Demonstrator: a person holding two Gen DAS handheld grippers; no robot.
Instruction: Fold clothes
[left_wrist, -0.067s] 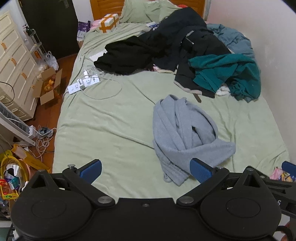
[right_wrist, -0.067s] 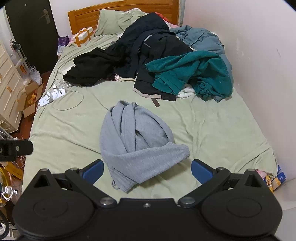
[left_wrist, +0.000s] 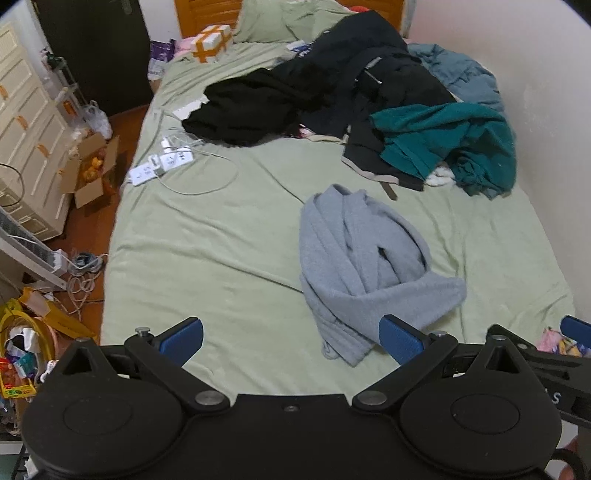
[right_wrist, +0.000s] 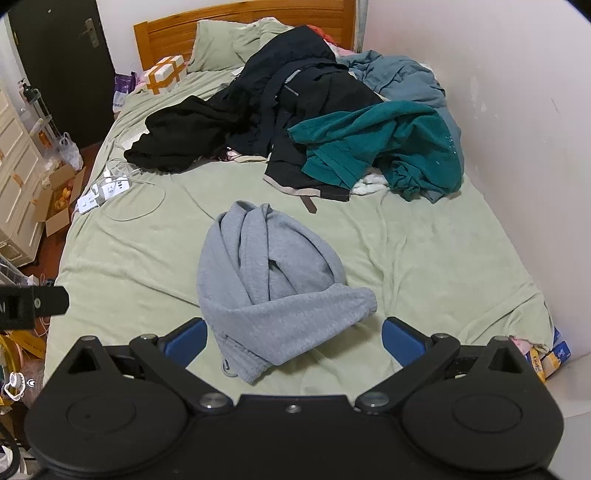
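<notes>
A crumpled grey garment (left_wrist: 362, 266) lies on the green bed sheet (left_wrist: 221, 240), near the foot of the bed; it also shows in the right wrist view (right_wrist: 273, 280). My left gripper (left_wrist: 291, 341) is open and empty, held above the bed's foot, with the garment just ahead of its right finger. My right gripper (right_wrist: 293, 341) is open and empty, held above the garment's near end. A pile of black clothes (right_wrist: 266, 114), a teal garment (right_wrist: 384, 147) and a blue-grey one (right_wrist: 399, 74) lies at the back.
White power strips with cables (left_wrist: 162, 164) lie at the sheet's left edge. A wall (right_wrist: 517, 147) runs along the bed's right side. An orange-taped box (right_wrist: 164, 74) and pillow sit by the headboard. Floor clutter, a cardboard box (left_wrist: 88, 170) and drawers stand left.
</notes>
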